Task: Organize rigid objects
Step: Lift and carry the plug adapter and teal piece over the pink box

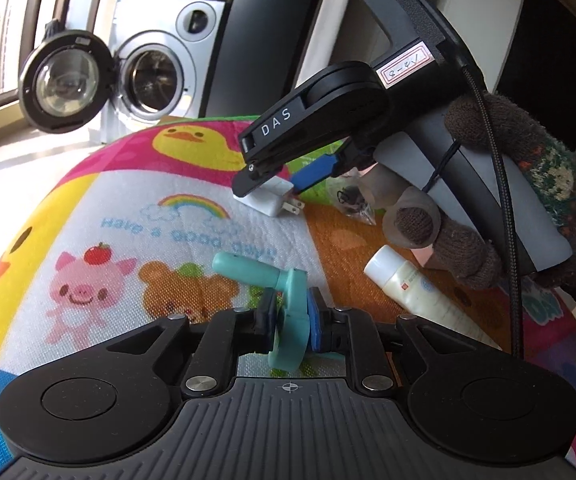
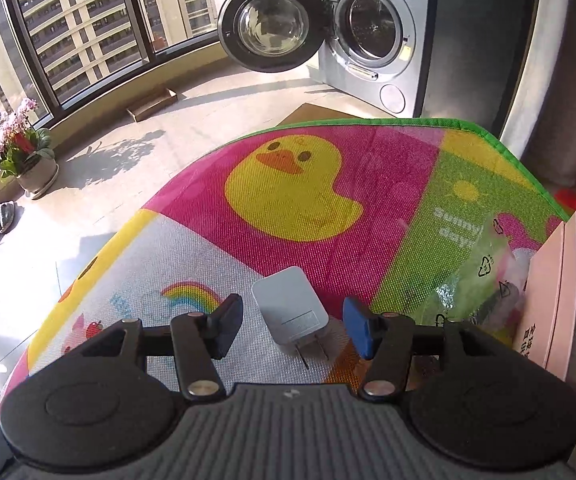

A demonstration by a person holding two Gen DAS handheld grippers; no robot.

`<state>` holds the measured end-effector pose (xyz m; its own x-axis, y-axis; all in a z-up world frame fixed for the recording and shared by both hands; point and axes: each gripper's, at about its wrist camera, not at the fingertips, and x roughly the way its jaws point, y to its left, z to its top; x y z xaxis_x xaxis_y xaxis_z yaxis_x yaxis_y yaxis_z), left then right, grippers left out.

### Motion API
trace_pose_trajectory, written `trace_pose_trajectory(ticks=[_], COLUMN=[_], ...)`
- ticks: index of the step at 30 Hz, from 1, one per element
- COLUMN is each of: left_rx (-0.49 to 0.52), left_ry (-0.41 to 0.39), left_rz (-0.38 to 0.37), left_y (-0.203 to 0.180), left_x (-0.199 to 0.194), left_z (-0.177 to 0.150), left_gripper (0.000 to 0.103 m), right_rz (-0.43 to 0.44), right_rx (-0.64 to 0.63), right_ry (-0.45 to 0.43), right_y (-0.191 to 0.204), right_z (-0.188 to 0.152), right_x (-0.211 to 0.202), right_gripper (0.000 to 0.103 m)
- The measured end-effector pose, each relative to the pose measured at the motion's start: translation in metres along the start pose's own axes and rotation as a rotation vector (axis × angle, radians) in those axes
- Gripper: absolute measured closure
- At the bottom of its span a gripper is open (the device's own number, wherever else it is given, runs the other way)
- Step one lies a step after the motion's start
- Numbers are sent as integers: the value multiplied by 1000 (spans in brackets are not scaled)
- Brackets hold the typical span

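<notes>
A teal plastic tool with a round handle sticks forward over the cartoon play mat. My left gripper is shut on its flat base. A white plug charger lies on the mat with its prongs toward the camera. My right gripper straddles it, open, with a gap between each pad and the charger. In the left wrist view the right gripper, held by a gloved hand, hangs just over the charger.
A cream squeeze tube lies on the mat to the right of the teal tool. A clear plastic bag and a pink box sit at the mat's right edge. Beyond the mat stands a washing machine with its door open, and a flower pot by the window.
</notes>
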<state>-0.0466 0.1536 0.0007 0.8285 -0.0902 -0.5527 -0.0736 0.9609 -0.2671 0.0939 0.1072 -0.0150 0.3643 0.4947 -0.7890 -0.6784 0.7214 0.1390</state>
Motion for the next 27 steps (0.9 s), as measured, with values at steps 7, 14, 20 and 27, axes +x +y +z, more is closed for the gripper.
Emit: trace_pose_trajectory(ticks=[7,14,20,27], left_rx=[28,106,248,381], left_ry=[-13,6,40,9], left_rz=[37,11,-141,-228], left_y=[-4,-17,-54,-111], left_x=[-2,-7,-32,-43], left_z=[-1,-2,-10,8], left_gripper=[85,87,88,92], right_rz=[-7,-1,-98,-250], right_rx=[-63,-93,-60,-17], right_ry=[-45,-151,-210,-360], right_y=[3,-8,-36,-61], right_z=[-16,-86,-170,-234], right_x=[-30,-128,-197,-269], right_gripper=[71,71,71,71])
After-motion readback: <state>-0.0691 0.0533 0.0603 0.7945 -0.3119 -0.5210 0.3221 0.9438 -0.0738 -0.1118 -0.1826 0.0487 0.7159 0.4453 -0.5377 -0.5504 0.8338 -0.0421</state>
